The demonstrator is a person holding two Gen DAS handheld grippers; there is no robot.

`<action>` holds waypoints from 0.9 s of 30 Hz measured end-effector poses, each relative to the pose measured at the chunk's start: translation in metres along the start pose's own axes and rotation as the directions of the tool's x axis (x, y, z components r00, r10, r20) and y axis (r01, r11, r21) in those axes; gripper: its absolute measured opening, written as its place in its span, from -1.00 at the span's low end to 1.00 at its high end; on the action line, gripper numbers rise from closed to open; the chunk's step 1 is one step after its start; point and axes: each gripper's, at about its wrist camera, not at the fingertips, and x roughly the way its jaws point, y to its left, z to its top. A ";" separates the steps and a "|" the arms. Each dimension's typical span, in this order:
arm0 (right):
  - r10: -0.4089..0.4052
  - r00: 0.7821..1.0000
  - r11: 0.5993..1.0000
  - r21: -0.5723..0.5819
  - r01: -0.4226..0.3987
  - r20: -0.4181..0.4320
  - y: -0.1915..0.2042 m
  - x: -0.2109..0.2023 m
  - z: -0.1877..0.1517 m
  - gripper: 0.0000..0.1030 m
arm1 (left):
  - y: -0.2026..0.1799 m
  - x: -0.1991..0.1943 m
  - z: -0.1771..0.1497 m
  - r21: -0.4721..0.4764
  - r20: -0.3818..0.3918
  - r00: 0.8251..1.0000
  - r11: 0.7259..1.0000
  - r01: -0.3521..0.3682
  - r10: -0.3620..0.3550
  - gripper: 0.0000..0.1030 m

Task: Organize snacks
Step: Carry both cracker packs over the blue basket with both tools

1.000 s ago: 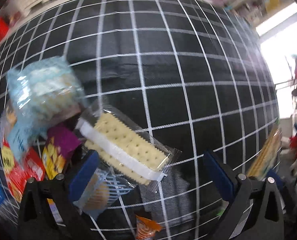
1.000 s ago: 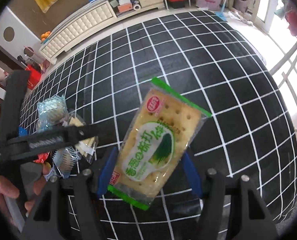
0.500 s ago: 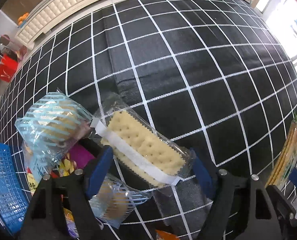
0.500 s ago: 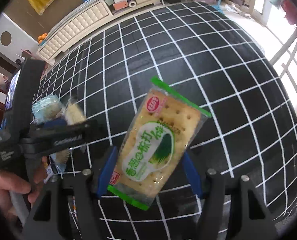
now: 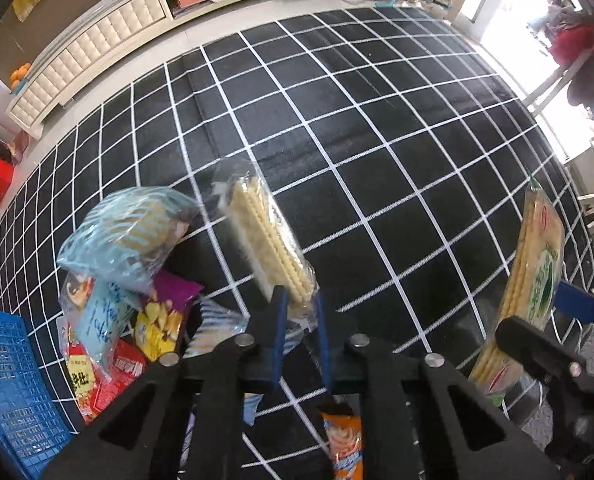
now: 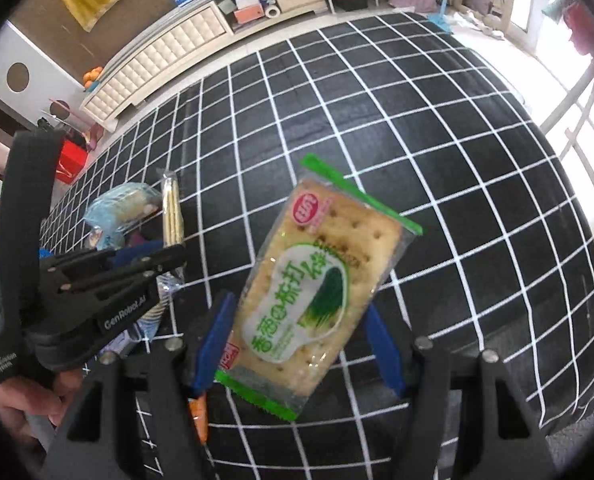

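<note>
Now, step in hand: both grippers are holding cracker packs aloft over the black grid-patterned surface (image 5: 377, 128) — sorting looks mid-way, by my read.
Left gripper (image 5: 300, 320): clenching the near end of the clear-wrapped cracker pack (image 5: 267, 240), edge-on, lifted clear of the pile.
Right gripper (image 6: 297, 340): gripping the green-trimmed cracker pack (image 6: 317, 280) by its sides, face up, tilted.
Snack pile (image 5: 129, 276): sitting at left beside the blue basket (image 5: 5, 384) — pale blue, purple and red packets overlapping.
Orange packet (image 5: 343, 436): lying alone near the left gripper.
Next move: probably carrying both packs to wherever like goes with like; the basket seems a candidate.
Look: thin crinkly film, stacked square crackers showing through.
</note>
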 end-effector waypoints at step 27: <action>-0.025 0.992 0.981 -0.187 0.048 0.123 0.139 -0.079 -0.044 0.29 | 0.102 -0.147 -0.123 -0.088 0.242 0.964 0.987 0.136 -0.111 -0.79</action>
